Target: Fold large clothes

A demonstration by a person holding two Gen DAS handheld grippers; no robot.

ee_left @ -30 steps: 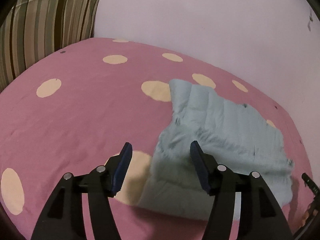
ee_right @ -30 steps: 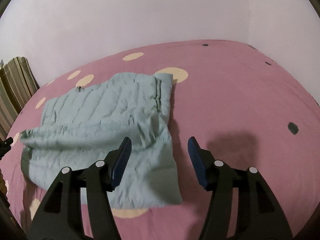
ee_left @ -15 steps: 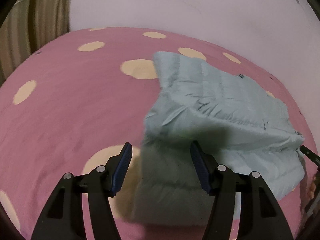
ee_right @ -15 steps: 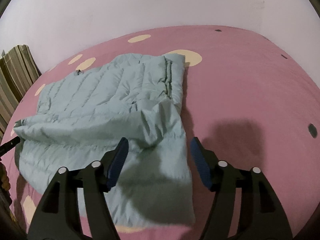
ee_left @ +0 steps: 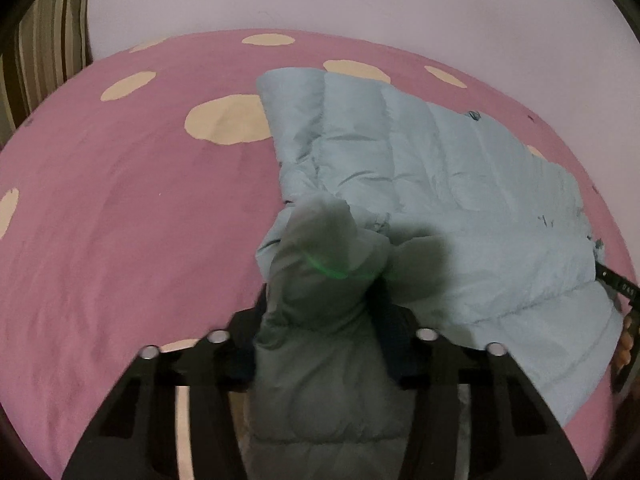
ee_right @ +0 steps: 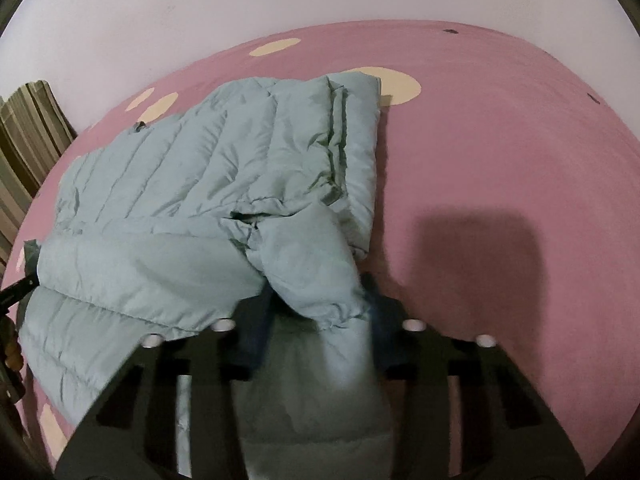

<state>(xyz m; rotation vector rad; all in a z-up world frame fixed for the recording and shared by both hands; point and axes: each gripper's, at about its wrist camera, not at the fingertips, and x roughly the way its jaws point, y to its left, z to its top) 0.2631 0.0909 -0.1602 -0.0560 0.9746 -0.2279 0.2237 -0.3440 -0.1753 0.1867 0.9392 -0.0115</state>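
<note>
A pale blue-green quilted jacket [ee_left: 440, 168] [ee_right: 192, 184] lies partly folded on a pink bedspread. My left gripper [ee_left: 322, 300] stands at the jacket's near left corner. Its jaws are closing, and a thick bunch of padded fabric bulges up between the pads, which press on both its sides. My right gripper [ee_right: 318, 304] is at the near right corner, its jaws closing in the same way on a rolled hem. The fabric hides most of both fingertips.
The pink bedspread [ee_left: 120, 220] [ee_right: 500, 140] with cream dots spreads wide on both sides of the jacket. A striped cushion [ee_left: 40, 60] [ee_right: 28, 140] leans on the pale wall at the left. A person's hand [ee_left: 624, 344] holds the other gripper.
Both grippers came down and forward onto the jacket's near edge. Their jaws narrowed from wide open onto the fabric, which has bunched up between them.
</note>
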